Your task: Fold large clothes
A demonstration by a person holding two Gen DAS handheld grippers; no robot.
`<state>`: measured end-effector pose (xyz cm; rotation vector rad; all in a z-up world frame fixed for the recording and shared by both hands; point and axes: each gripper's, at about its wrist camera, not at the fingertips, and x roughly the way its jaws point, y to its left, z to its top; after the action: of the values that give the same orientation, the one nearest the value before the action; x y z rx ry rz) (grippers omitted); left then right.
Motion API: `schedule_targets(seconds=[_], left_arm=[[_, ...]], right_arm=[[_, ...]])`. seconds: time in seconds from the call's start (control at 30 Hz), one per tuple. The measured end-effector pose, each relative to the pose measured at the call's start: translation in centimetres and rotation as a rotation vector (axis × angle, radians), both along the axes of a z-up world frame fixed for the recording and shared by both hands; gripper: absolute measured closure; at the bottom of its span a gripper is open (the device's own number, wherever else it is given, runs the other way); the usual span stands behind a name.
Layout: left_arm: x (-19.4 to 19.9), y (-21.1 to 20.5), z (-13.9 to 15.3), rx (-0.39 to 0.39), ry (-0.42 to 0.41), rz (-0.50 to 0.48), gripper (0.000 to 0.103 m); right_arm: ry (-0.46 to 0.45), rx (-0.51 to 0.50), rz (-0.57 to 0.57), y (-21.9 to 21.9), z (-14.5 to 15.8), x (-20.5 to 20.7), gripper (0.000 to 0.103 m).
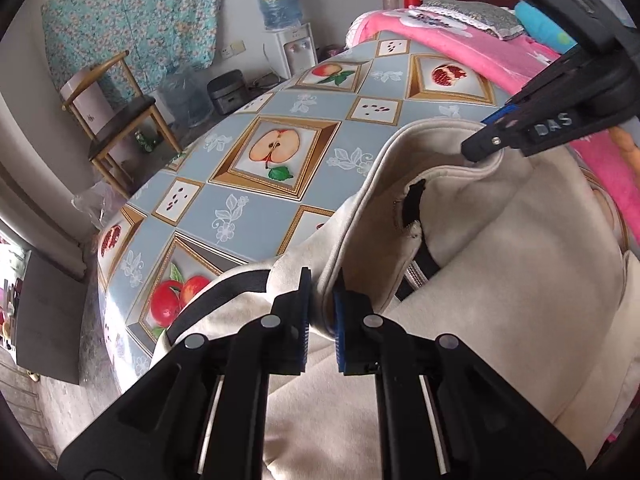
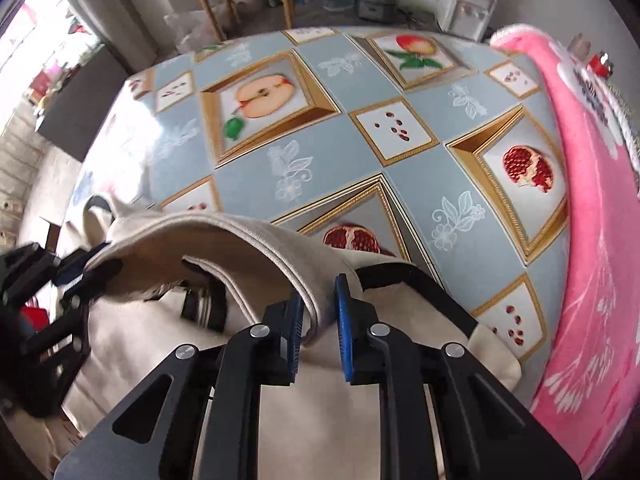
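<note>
Both your left gripper [image 1: 321,312] and right gripper [image 2: 319,322] clamp the cream garment's [image 1: 500,280] hem; uneven lifting could let it slip

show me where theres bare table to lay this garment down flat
Free: the fruit-print tablecloth beyond the cream garment, out to the far edge. Crowded: the right side under the pink blanket, and the near edge where both claws pinch the garment's hem.

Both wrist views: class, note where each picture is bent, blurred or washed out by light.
Left wrist view: sharp, fisheye bows the tablecloth edges; dark vignette at corners. Right wrist view: motion blur softens the tablecloth prints and the cream garment; window at upper left is blown out.
</note>
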<state>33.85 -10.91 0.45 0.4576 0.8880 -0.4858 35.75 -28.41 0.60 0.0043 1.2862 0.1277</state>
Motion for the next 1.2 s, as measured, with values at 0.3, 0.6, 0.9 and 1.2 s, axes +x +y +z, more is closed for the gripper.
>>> schedule_targets(seconds=[0.3, 0.6, 0.9, 1.2], left_arm=[[-4.9, -0.6, -1.8, 0.116, -0.073, -0.128, 0.095], [-6.4, -0.6, -2.4, 0.128, -0.082, -0.155, 0.095], [-7.8, 1.9, -1.0, 0.026, 0.047, -0.153, 0.090], [-5.2, 7.4, 2.6, -0.324, 0.189, 0.064, 0.060]], right_arm=[[-0.010, -0.092, 0.152, 1.9, -2.0, -6.7, 0.088], [-0.225, 0.144, 0.190, 1.4, 5.9, -7.2, 0.051], [0.047, 0.295, 0.101, 3.7, -4.1, -2.6, 0.081], [0.057, 0.374, 0.049, 1.0, -3.4, -4.9, 0.080]])
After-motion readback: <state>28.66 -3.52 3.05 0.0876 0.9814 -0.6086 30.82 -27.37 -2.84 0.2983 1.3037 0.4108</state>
